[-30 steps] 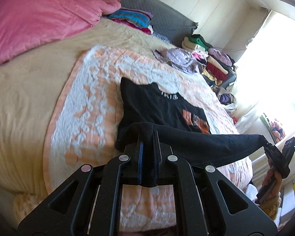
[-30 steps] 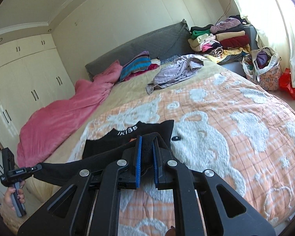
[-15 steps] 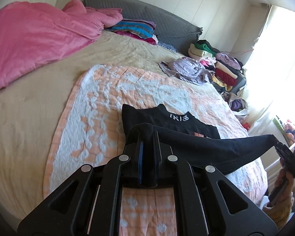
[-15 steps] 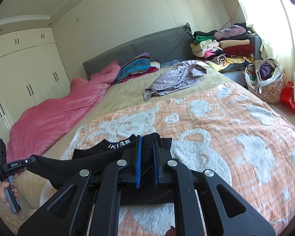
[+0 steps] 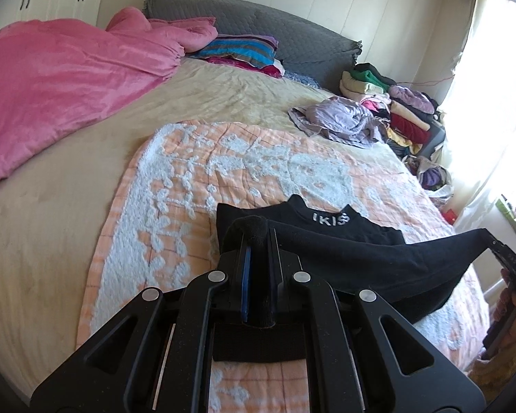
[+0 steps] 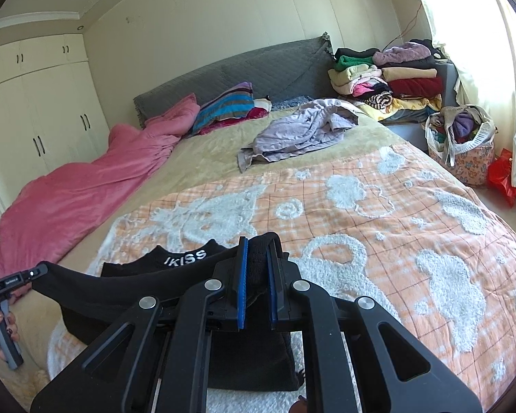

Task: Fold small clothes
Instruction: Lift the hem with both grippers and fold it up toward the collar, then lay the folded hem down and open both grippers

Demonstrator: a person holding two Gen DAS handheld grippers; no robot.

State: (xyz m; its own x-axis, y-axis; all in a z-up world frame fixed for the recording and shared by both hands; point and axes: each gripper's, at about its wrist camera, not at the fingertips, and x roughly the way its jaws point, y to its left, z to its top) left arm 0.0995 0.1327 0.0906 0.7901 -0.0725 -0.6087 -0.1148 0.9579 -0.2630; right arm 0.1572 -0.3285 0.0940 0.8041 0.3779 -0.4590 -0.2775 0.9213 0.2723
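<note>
Two grippers hold one black shirt (image 5: 361, 258) between them, and you have a gripper in each hand. Your left gripper (image 5: 258, 268) is clamped tight on one bunched end of the shirt's lifted edge. The cloth pokes up between its jaws. From there the black edge stretches in the air to your right gripper (image 6: 256, 275), which is clamped tight on the other end.

The rest of the shirt lies flat on the orange and white blanket (image 5: 196, 179), near the blanket's near edge. Its collar, with white letters on it, points toward the far side of the bed. The lifted edge hangs just over the flat part.

On the left side of the bed (image 5: 51, 241) lies a big pink quilt (image 5: 62, 82). Next, at the head of the bed, a striped pillow (image 6: 223, 106) leans on the grey headboard (image 6: 275, 65). A crumpled pale purple cloth (image 6: 302, 130) lies on the bed past the blanket's far edge. To the right of the bed sits a pile of folded clothes (image 6: 388, 79). A bag stuffed with clothes (image 6: 461, 144) stands on the floor by the bright window.
</note>
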